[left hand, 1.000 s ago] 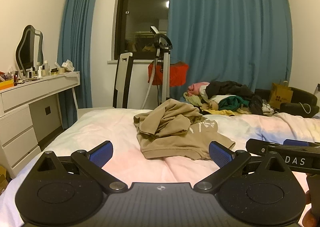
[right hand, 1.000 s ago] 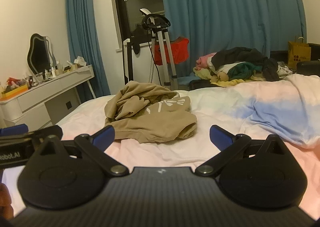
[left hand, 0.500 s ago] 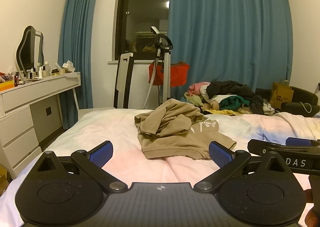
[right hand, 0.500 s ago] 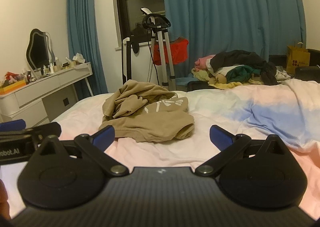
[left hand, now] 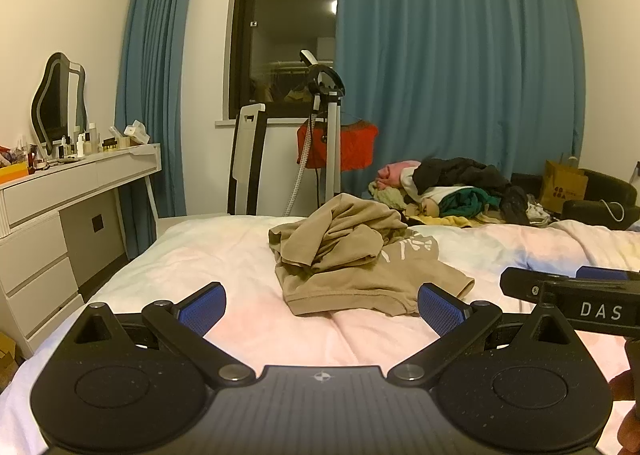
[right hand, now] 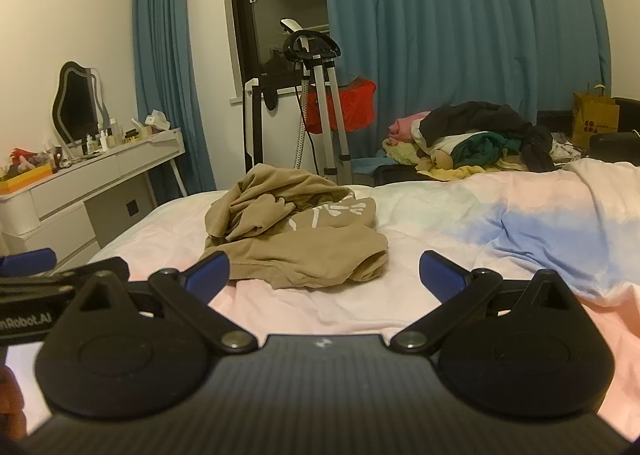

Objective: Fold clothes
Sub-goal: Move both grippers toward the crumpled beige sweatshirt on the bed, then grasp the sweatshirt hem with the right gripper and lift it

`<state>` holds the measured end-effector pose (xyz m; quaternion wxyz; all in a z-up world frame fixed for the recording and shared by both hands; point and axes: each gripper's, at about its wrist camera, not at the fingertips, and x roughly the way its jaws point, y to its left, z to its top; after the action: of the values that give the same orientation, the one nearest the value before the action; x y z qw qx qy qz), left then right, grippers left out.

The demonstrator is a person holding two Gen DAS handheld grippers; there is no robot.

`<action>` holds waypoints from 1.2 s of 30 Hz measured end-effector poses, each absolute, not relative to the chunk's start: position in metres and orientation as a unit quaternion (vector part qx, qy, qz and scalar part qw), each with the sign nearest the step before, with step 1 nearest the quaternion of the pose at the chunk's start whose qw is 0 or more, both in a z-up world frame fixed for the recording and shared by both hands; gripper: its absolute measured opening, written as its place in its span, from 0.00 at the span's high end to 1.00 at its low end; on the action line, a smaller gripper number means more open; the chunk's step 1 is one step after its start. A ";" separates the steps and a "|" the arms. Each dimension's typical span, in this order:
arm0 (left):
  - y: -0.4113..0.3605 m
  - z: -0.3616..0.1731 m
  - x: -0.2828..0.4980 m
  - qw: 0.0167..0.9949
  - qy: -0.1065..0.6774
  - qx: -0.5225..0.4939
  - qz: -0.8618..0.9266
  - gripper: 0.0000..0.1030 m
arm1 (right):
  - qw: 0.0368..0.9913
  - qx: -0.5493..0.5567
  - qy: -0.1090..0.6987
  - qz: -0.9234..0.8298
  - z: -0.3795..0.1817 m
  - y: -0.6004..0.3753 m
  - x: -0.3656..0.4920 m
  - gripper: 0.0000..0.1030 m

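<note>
A: Start at the tools. What are they doing?

B: The left gripper is spread wide, blue pads far apart, nothing between them. The right gripper is equally wide and empty. Both hover over the near part of the bed, side by side, not touching any cloth

A: And the garment?

B: A tan sweatshirt lies crumpled in the middle of the bed, just beyond the fingertips. Its hem faces the near side, the upper part is heaped toward the far left, and a pale print shows on the right half

A: So folding hasn't begun?

B: I judge not; it needs spreading flat first

A: What could spoil that?

B: The heap is layered, so a pinch at the bunched top may catch several thicknesses and drag the whole lump instead of opening it. A deep pinch at the hem could also snag the soft duvet beneath and lift it too

A: Anything farther off?

B: A clothes pile at the far right, well apart; a dresser on the left
</note>
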<state>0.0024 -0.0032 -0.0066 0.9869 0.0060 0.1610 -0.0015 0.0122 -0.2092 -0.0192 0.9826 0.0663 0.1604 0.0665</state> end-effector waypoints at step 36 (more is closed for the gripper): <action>0.024 -0.018 0.076 0.983 0.181 -0.035 0.013 0.01 | 0.975 0.070 0.180 0.112 -0.064 -0.192 0.068 0.48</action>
<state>0.0763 0.0239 -0.0181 0.9827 -0.0345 0.1812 0.0133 0.0676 -0.1920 -0.0639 0.9748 0.0704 0.1796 0.1121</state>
